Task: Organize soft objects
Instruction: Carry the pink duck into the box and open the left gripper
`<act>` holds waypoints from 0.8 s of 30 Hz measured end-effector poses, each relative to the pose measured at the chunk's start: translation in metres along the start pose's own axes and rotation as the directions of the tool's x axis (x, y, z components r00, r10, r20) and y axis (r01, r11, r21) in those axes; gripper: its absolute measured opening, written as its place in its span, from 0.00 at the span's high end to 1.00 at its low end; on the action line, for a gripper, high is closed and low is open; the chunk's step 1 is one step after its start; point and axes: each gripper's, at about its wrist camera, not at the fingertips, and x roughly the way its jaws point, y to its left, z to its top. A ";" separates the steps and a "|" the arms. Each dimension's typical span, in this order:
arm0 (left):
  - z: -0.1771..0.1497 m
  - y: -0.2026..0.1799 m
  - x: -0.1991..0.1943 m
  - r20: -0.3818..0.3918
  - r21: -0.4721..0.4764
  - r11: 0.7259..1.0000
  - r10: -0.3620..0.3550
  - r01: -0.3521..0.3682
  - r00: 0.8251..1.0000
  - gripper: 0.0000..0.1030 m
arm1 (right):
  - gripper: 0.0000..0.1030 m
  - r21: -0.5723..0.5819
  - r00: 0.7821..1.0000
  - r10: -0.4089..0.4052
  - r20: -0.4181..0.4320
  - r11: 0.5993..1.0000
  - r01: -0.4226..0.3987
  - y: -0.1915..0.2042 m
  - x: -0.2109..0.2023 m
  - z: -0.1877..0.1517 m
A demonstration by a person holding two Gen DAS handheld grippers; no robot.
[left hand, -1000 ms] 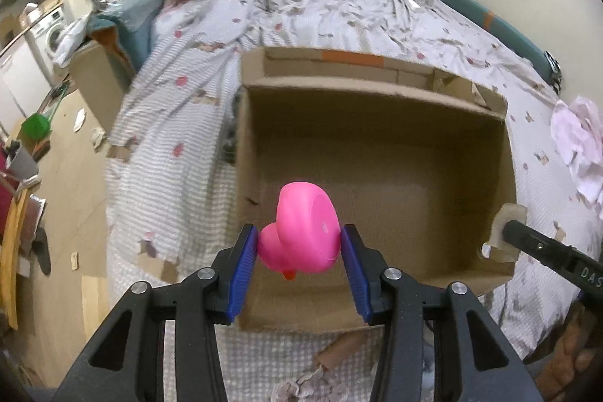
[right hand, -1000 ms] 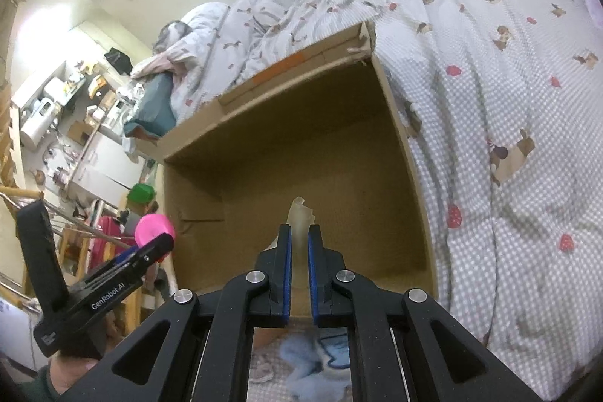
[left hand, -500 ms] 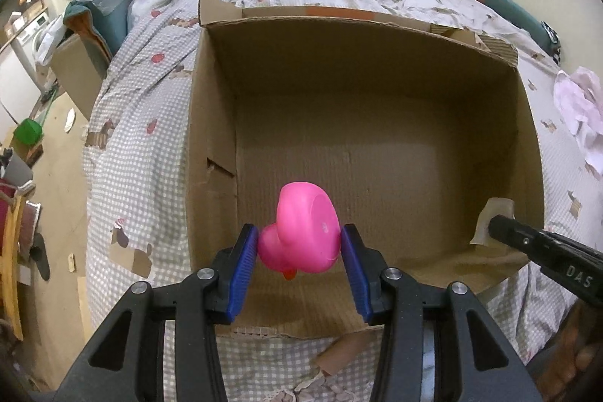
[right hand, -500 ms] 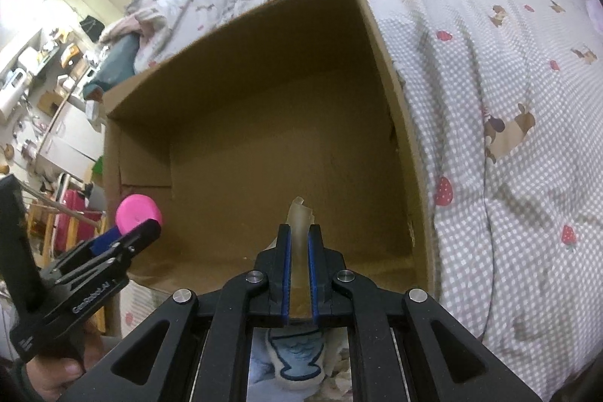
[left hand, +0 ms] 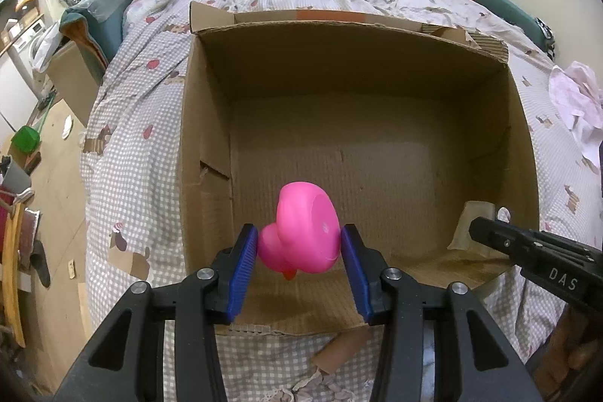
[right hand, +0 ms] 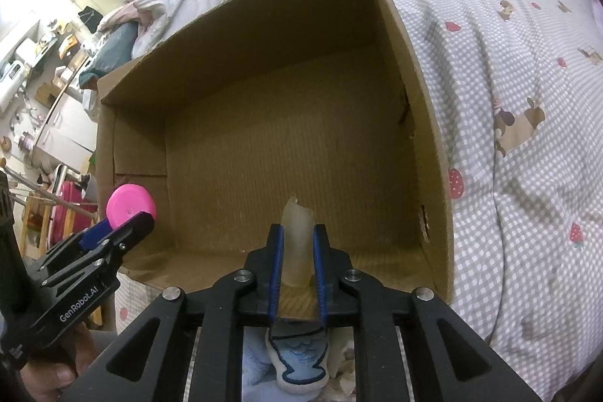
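Between left tool [left hand: 299,247] pads, pink duck [left hand: 303,232] clamped, right tool [right hand: 297,251] pinching translucent piece [right hand: 297,243]

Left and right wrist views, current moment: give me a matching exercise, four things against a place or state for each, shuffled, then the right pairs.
Things:
1. pink rubber duck
2. pale translucent piece
3. cardboard box
4. blue-and-white plush

Places or states:
A. lying below the right gripper
B. pinched in the right gripper
C. open, on the bedspread
D. clamped in the left gripper

Pairs: 1-D, 2-B, 3-C, 4-A
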 end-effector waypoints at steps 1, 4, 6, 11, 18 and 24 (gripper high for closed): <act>0.000 -0.001 0.000 -0.002 0.001 1.000 -0.002 0.002 1.000 0.59 | 0.85 -0.001 1.000 -0.002 0.003 1.000 0.002 0.000 0.000 0.000; -0.002 -0.003 0.000 -0.003 0.012 1.000 0.003 -0.003 1.000 0.59 | 0.85 -0.010 1.000 -0.011 0.008 1.000 0.011 -0.002 -0.002 0.000; -0.001 -0.005 0.000 -0.001 0.017 1.000 0.006 -0.006 1.000 0.59 | 0.83 -0.015 1.000 -0.012 0.014 1.000 0.012 -0.001 -0.004 0.001; -0.001 -0.005 -0.003 0.008 0.016 1.000 0.009 -0.009 1.000 0.59 | 0.82 -0.032 0.999 -0.017 0.031 0.999 0.018 0.002 -0.008 0.001; 0.000 -0.003 -0.005 0.007 0.012 1.000 0.013 -0.013 1.000 0.59 | 0.76 -0.040 0.999 -0.015 0.049 0.999 0.017 0.002 -0.012 0.001; 0.000 -0.004 -0.011 0.025 0.018 1.000 0.013 -0.013 1.000 0.39 | 0.32 -0.031 0.995 0.000 0.095 1.000 0.003 0.001 -0.022 0.003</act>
